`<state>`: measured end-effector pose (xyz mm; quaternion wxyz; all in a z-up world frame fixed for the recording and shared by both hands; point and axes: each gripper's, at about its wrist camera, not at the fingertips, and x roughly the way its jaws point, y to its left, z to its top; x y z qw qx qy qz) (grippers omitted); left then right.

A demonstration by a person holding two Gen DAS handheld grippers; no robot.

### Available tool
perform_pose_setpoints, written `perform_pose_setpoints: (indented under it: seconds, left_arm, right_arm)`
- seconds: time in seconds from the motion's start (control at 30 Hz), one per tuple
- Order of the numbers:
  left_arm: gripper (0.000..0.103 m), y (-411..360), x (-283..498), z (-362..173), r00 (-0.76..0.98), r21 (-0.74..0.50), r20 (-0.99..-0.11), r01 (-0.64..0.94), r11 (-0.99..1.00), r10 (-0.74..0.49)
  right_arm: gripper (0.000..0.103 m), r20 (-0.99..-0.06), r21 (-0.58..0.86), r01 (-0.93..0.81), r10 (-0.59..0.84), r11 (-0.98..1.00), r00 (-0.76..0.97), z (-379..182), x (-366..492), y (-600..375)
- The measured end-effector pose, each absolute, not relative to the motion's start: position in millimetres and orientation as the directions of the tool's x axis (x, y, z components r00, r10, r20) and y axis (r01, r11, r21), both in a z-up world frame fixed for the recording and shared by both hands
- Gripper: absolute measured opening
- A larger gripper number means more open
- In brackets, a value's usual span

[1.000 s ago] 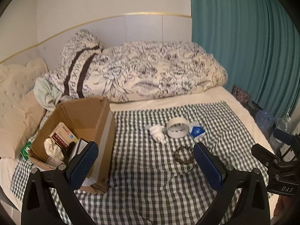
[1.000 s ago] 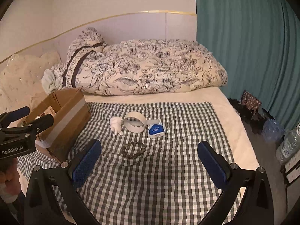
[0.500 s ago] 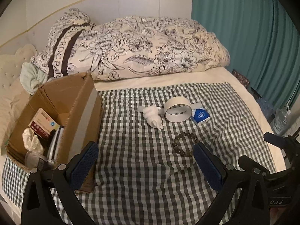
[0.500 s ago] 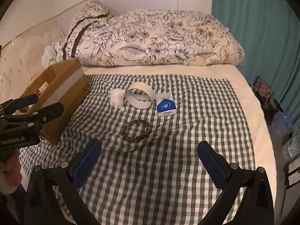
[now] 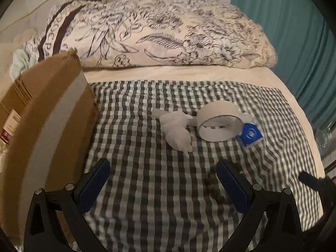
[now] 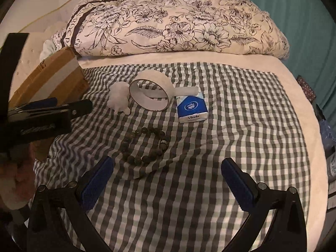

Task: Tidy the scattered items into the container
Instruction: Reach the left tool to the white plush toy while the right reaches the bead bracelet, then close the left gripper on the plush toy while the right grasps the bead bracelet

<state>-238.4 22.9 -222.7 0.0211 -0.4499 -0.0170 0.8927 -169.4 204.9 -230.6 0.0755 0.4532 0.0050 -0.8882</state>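
Observation:
A cardboard box (image 5: pixel 48 113) stands on the left of the checked cloth; it also shows in the right wrist view (image 6: pixel 52 82). On the cloth lie a white figurine (image 5: pixel 177 129), a roll of white tape (image 5: pixel 219 124), a blue Vinda tissue pack (image 6: pixel 191 109) and a dark bead bracelet (image 6: pixel 145 145). My left gripper (image 5: pixel 162 171) is open and empty, low over the cloth just short of the figurine. My right gripper (image 6: pixel 168 169) is open and empty, just short of the bracelet. The left gripper also shows in the right wrist view (image 6: pixel 48 109).
A floral duvet (image 6: pixel 178 23) is piled along the back of the bed. A teal curtain (image 5: pixel 294 31) hangs on the right. The bed's right edge (image 6: pixel 304 109) drops to the floor, where bags and bottles lie.
Both grippers have moved forward and down toward the items on the cloth. The box has slid to the left edge of the left wrist view. Both stay open.

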Motion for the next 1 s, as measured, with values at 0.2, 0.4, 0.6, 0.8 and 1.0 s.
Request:
perform_pose_setpoints:
  seconds: [0.2, 0.4, 0.6, 0.8, 1.0]
  left_arm:
    - [0.103, 28.1, -265.9, -243.7, -0.588, -0.043, -0.808, -0.008, -0.999, 0.039]
    - [0.095, 41.4, -297.5, -270.4, -0.565, -0.026, -0.824, -0.029, -0.999, 0.038]
    - [0.071, 45.9, -318.6, -295.9, -0.522, -0.022, -0.852, -0.033, -0.999, 0.036]
    - [0.043, 40.9, -316.8, -294.0, -0.554, -0.048, -0.831, -0.030, -0.998, 0.057]
    - [0.042, 28.7, -306.6, -285.6, -0.576, -0.078, -0.814, -0.027, -0.997, 0.079]
  right_arm:
    - [0.103, -0.784, 0.095, 0.143, -0.163, -0.985, -0.599, -245.1, -178.8, 201.9]
    - [0.103, -0.783, 0.114, 0.185, -0.203, -0.976, -0.588, -264.9, -196.5, 192.1]
    - [0.103, -0.785, 0.132, 0.205, -0.229, -0.970, -0.575, -283.4, -207.3, 185.2]
    - [0.103, -0.788, 0.143, 0.203, -0.236, -0.969, -0.569, -297.2, -213.5, 183.2]
    - [0.103, -0.792, 0.142, 0.207, -0.236, -0.968, -0.563, -303.5, -220.4, 176.1]
